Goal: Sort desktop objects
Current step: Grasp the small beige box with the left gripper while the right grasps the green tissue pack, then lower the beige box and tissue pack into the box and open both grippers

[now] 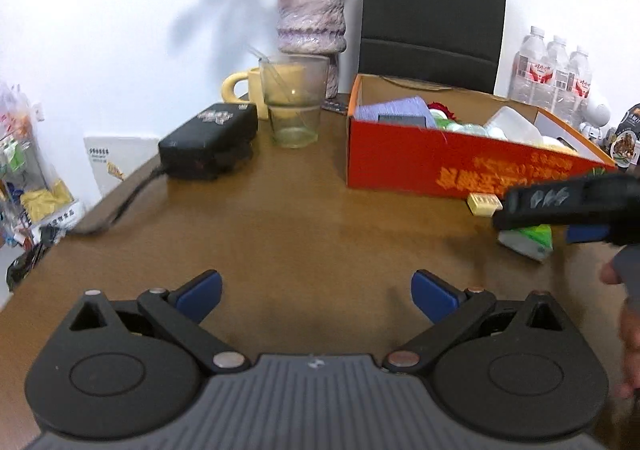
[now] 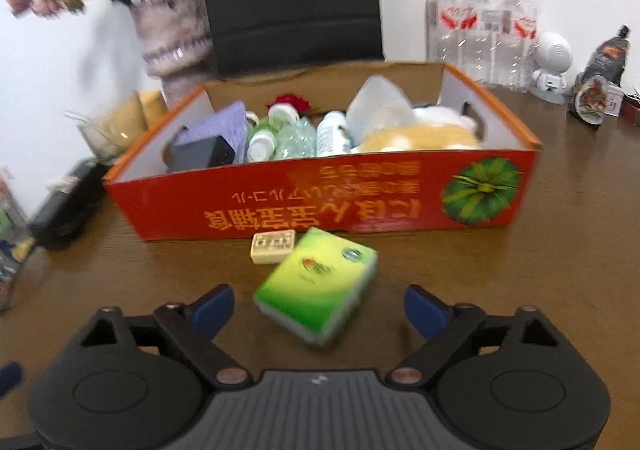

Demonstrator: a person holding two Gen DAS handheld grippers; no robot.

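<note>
A green tissue pack [image 2: 316, 286] lies on the brown table just ahead of my open right gripper [image 2: 320, 308], partly between its blue fingertips. A small cream tile [image 2: 273, 246] lies beyond it, against the red cardboard box [image 2: 320, 201], which holds bottles, a purple cloth, a black block and a plush item. My left gripper [image 1: 316, 296] is open and empty over bare table. In the left wrist view the right gripper [image 1: 568, 209] hovers over the tissue pack [image 1: 528, 242] beside the tile [image 1: 484, 203] and the box [image 1: 440, 161].
A black case with a cable [image 1: 208, 141], a glass cup [image 1: 294, 101], a yellow mug [image 1: 240, 89] and a flower vase [image 1: 312, 15] stand at the back left. A black bag [image 1: 432, 17] stands behind the box. Water bottles [image 2: 480, 25] and figurines [image 2: 554, 67] stand at the back right.
</note>
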